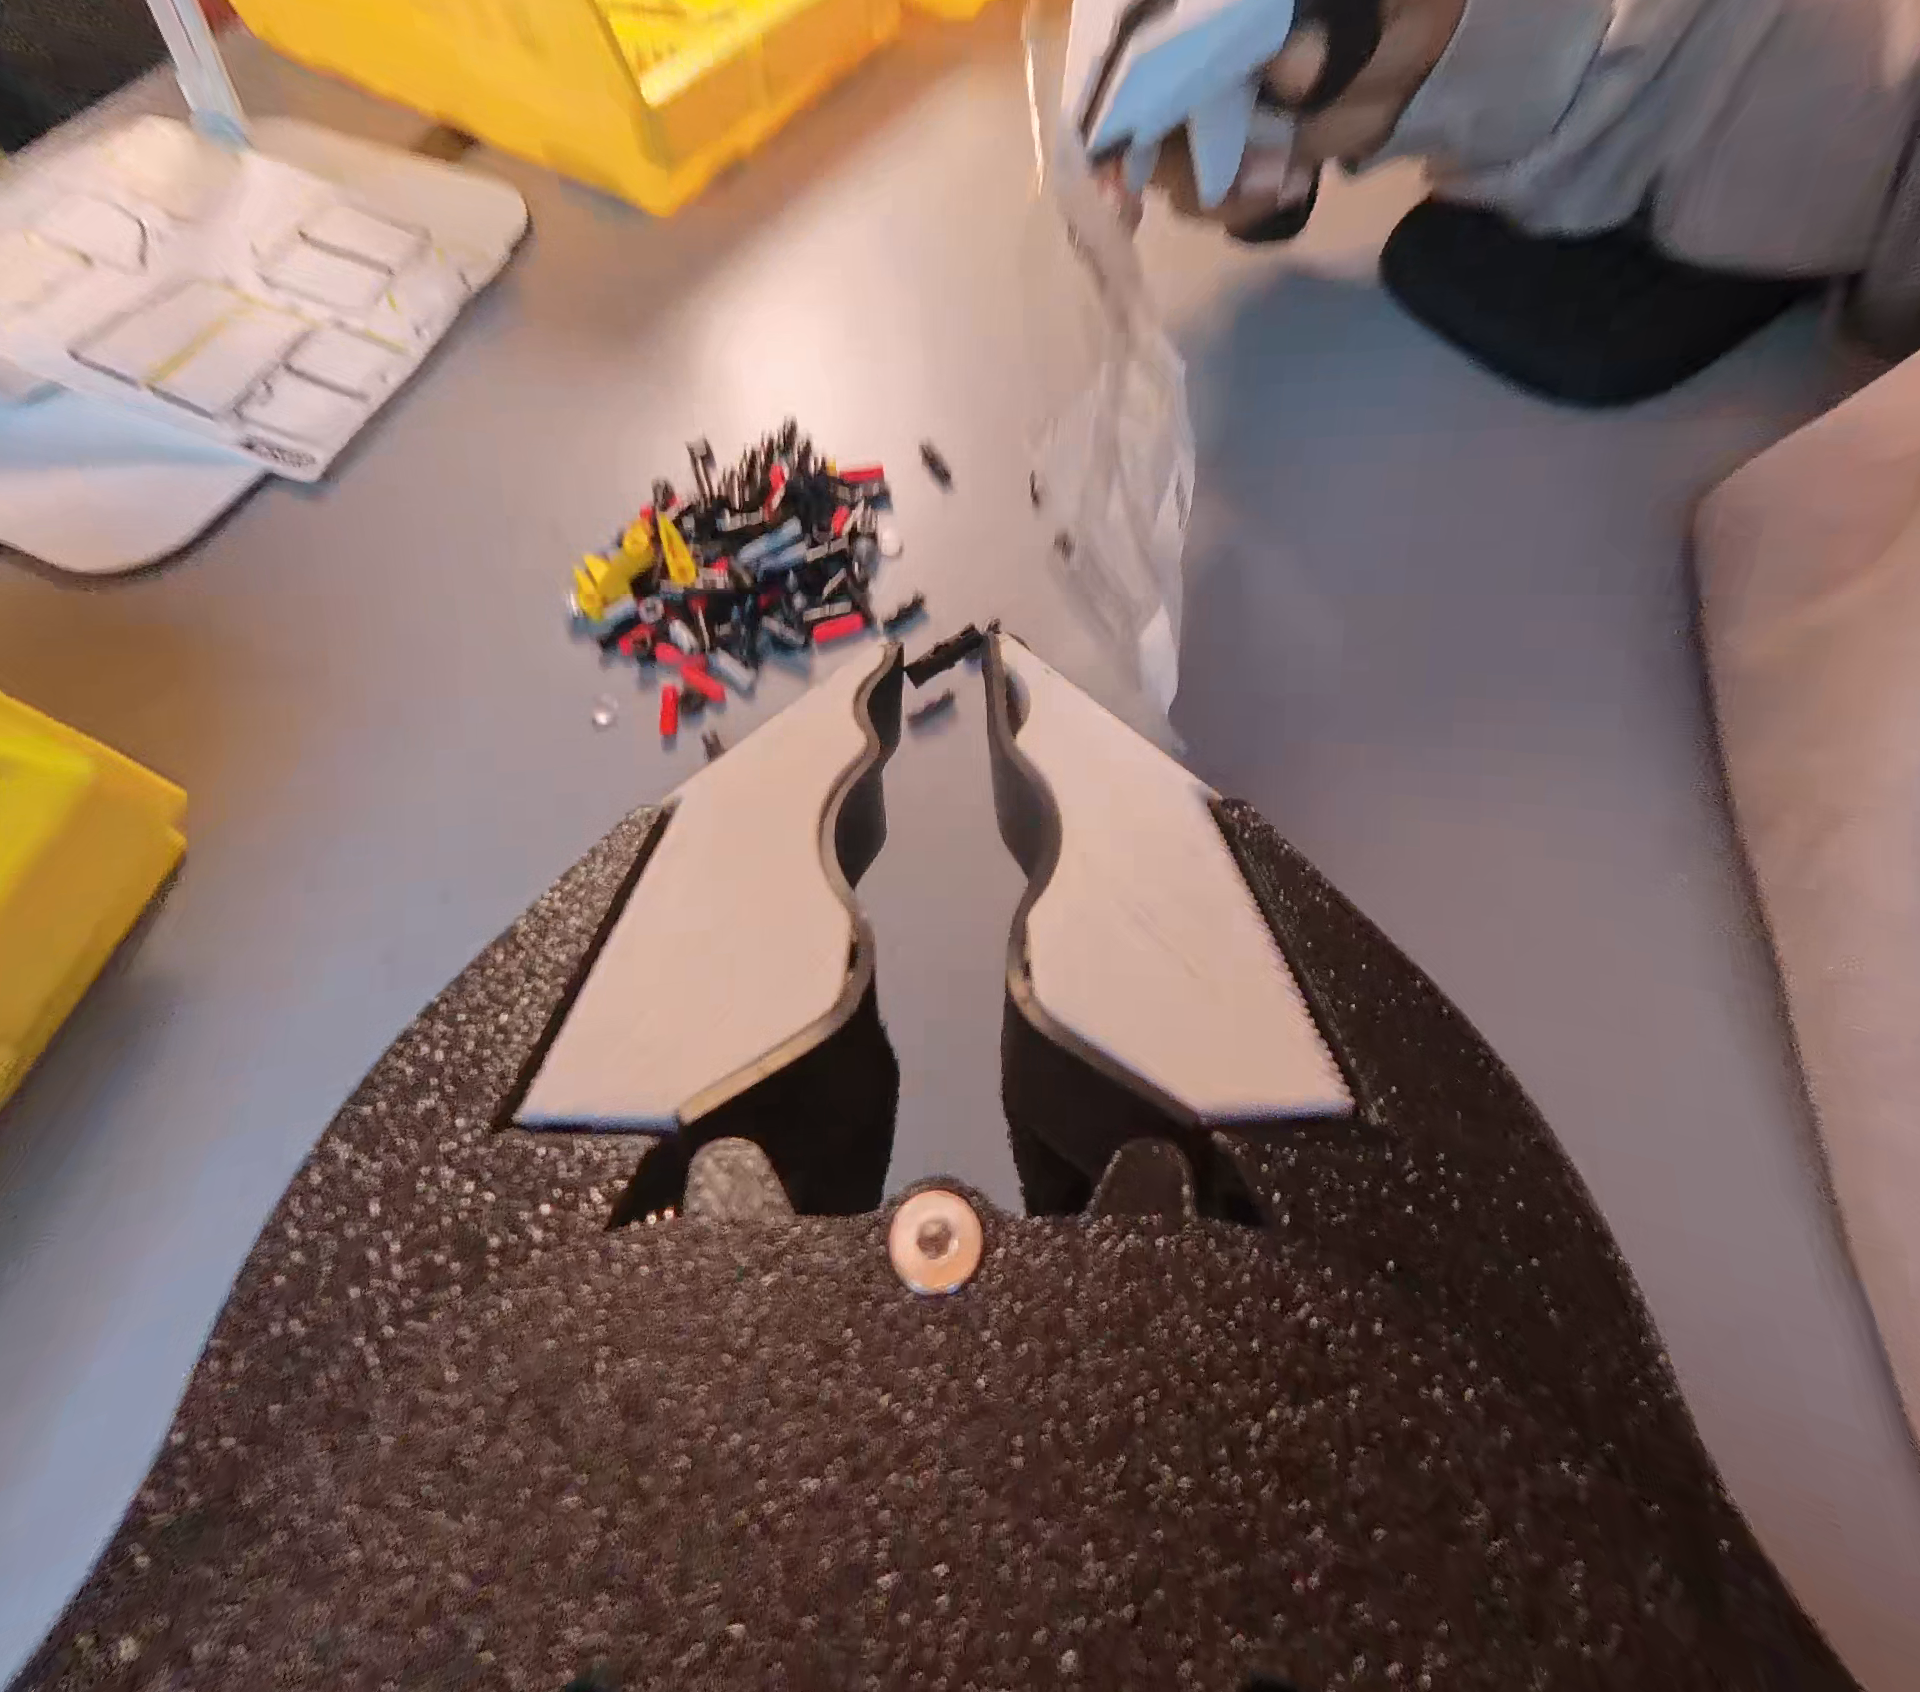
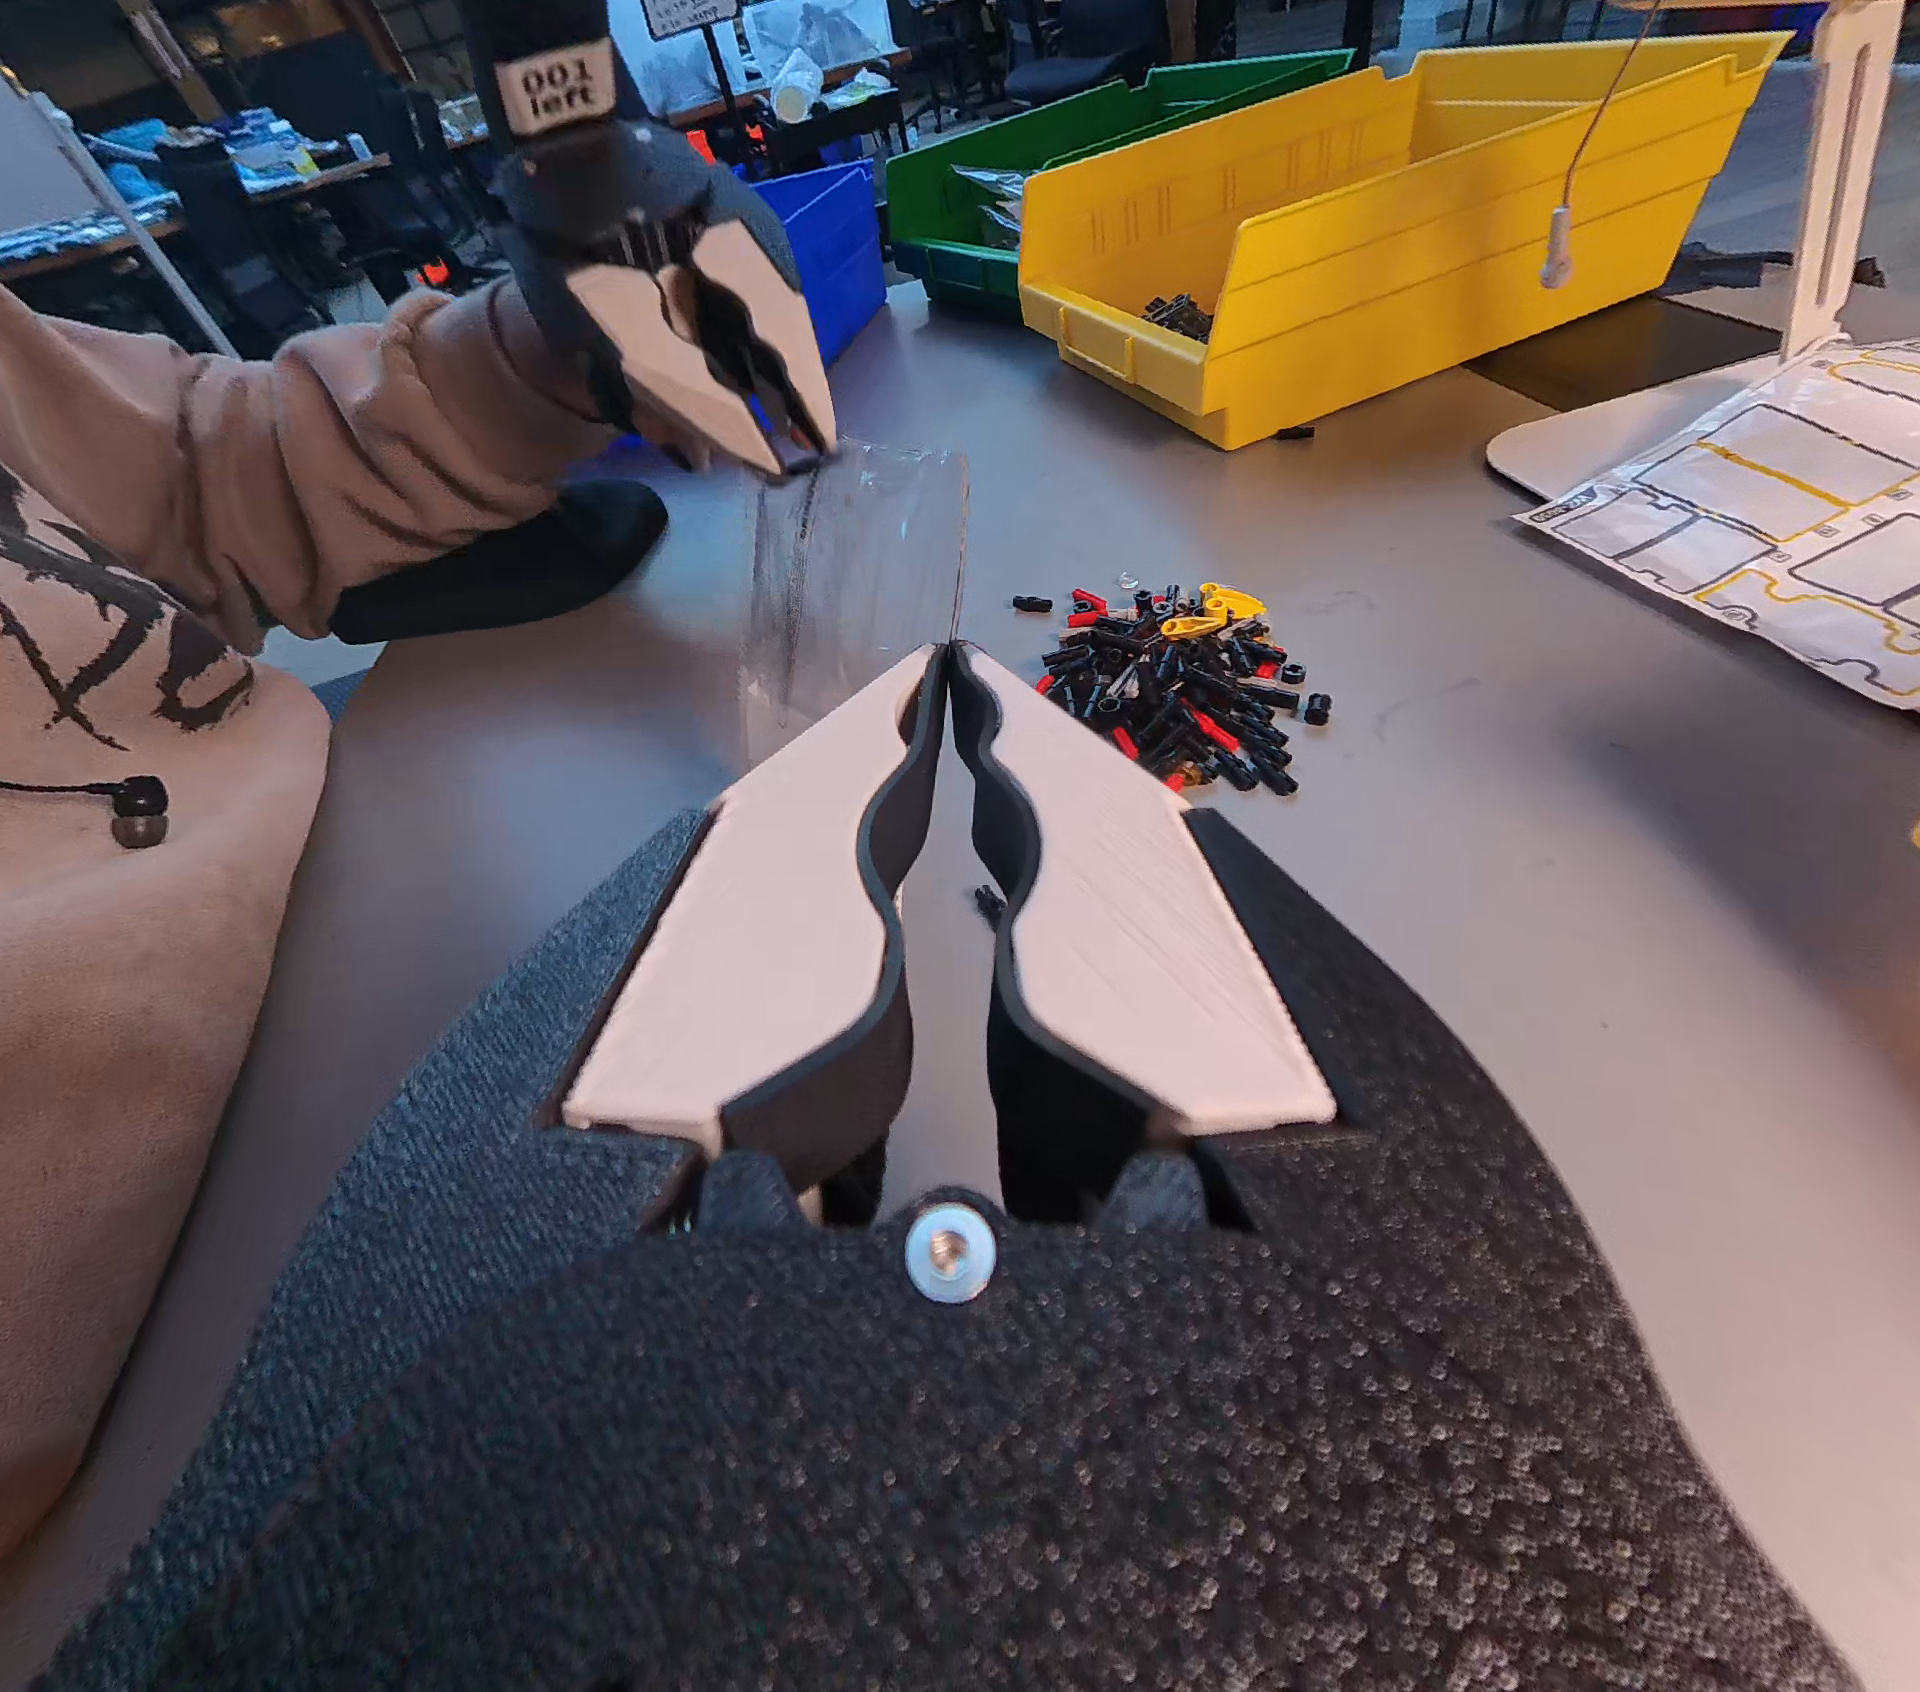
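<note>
A grey surface (image 2: 1455, 915) fills the foreground of a dim workshop, with desks and office chairs far behind. At the back of the surface a yellow bin (image 2: 1351, 271) lies with its open front toward the camera and a few dark parts inside. A green bin (image 2: 1039, 156) stands just behind it and a blue bin (image 2: 831, 240) farther left. On the right, a printed sheet (image 2: 1766, 520) with outlined shapes lies partly over the flat base of a white stand (image 2: 1839, 167). In the middle of the surface sits a pile of small plastic pieces (image 2: 1174, 686), mostly black with some red, grey and yellow, and a few strays lie around its edge. The right tool (image 2: 949, 650) has its tips pressed together on one edge of a clear plastic bag (image 2: 862, 572), which is held up off the surface just left of the pile. The bag stretches up and away to the left tool (image 2: 805, 453), whose tips are at the bag's far upper corner. A person's arm in a beige sleeve (image 2: 260, 447) carries that tool. In the left wrist view, which is blurred, the fingers (image 1: 810, 769) of the left tool stand slightly apart, with a narrow gap at the tips. Small black pieces show in that gap, close beside the pile. Whether the left tool actually grips the bag cannot be told, and there the bag appears just beside its right finger.
</note>
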